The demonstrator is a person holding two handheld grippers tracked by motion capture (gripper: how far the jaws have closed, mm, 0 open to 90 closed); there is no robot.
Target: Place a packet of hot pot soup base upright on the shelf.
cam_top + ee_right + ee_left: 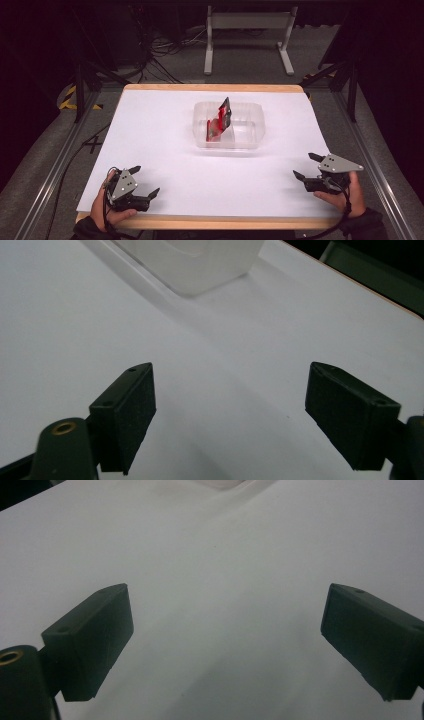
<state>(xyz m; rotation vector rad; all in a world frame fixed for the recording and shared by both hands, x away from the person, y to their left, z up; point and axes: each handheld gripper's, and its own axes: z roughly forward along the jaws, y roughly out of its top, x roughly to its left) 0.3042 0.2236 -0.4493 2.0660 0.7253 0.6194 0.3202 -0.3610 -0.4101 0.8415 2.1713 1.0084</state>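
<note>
Both claws gape wide, left gripper (143,181) at seven o'clock, right gripper (307,166) at four; the clear container (250,131) holding a red packet (216,126) sits toward twelve, bare white table (165,130) between.

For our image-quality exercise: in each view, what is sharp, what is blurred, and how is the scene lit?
High view: bright white table, dark surroundings, clear container fairly sharp. Left gripper view: jaws soft, table evenly lit. Right gripper view: container blurred, faint shadow beside it.
</note>
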